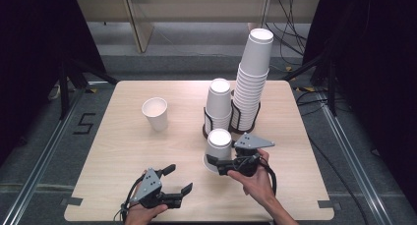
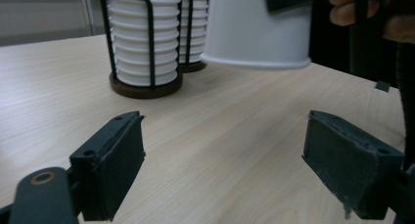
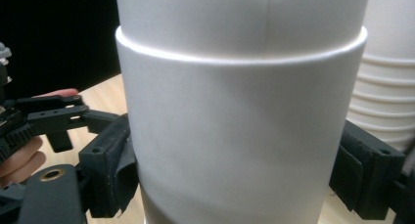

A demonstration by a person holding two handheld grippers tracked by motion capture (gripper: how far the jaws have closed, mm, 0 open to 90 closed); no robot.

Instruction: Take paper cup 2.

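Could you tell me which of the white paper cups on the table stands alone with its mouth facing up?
The single cup at the table's left-middle: it stands open-side up, apart from the upside-down stacks in the wire holders.

I see plain white paper cups (image 1: 219, 142), black wire racks (image 1: 207, 121) on dark brown bases, a pale wood-grain counter (image 1: 123, 151), and matte black tools (image 1: 178, 179).

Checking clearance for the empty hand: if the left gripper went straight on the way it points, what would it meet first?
The left gripper points toward the upside-down white paper cup clamped in the right gripper; probably that first, though its rim hangs above the table, so depth is uncertain.
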